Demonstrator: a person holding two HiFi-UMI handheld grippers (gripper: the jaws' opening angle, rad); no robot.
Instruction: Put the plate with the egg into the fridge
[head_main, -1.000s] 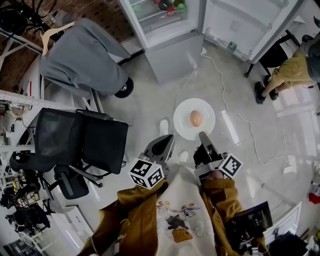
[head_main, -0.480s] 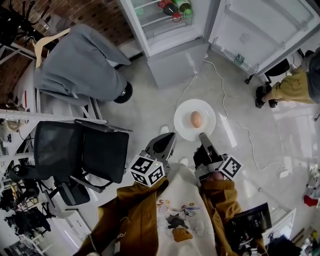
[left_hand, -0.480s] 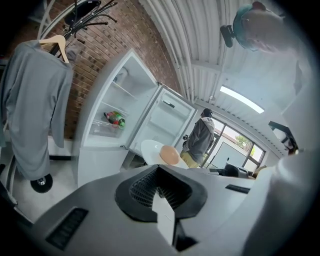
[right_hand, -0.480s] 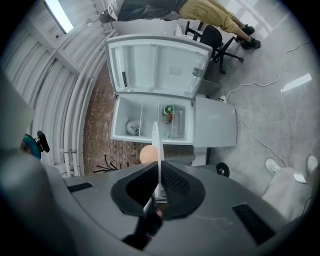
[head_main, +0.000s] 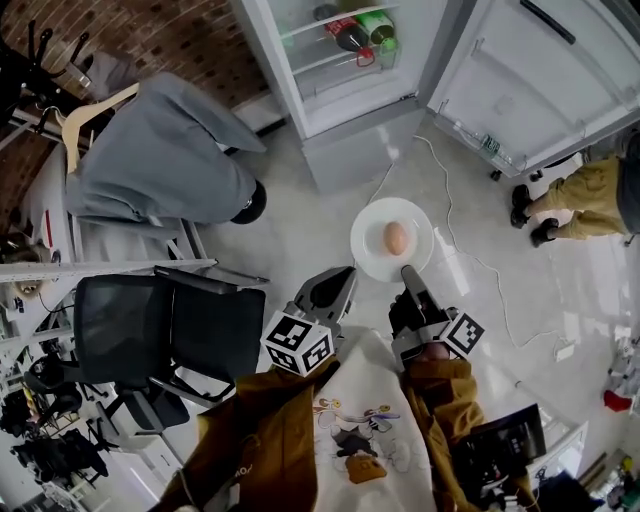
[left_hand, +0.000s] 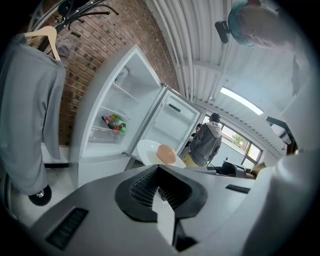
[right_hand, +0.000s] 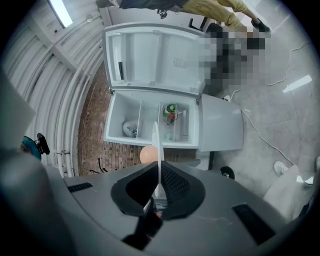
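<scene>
1. The right claw (head_main: 407, 271) is pinching the near rim of the white plate (head_main: 373, 252). The right gripper view is showing the rim edge-on between the pads.
2. The plate is hanging level above the floor (head_main: 300, 215) in front of the person, and the egg (head_main: 396, 238) is sitting at its middle.
3. The left claw (head_main: 344, 276) is hovering just beside the plate's near-left edge, its jaws pressed together on nothing.
4. The fridge (head_main: 352, 120) is standing ahead with its door (head_main: 520, 85) swinging wide to the right. Bottles (head_main: 355, 32) are lying on an inner shelf.
5. A white cable (head_main: 478, 255) is trailing across the floor from the fridge's foot past the plate's right side.
6. To the left, a grey garment (head_main: 160, 160) is hanging over a rack in front of a brick wall (head_main: 160, 40). A black office chair (head_main: 175, 325) is standing nearer the person.
7. Another person (head_main: 585, 190) is standing at the right, beyond the open door.
8. Each marker cube (head_main: 297, 345) is showing black-and-white square patterns. The bottles are carrying red and green labels, and the person's shirt is carrying a cartoon print. None of the lettering can be read.
</scene>
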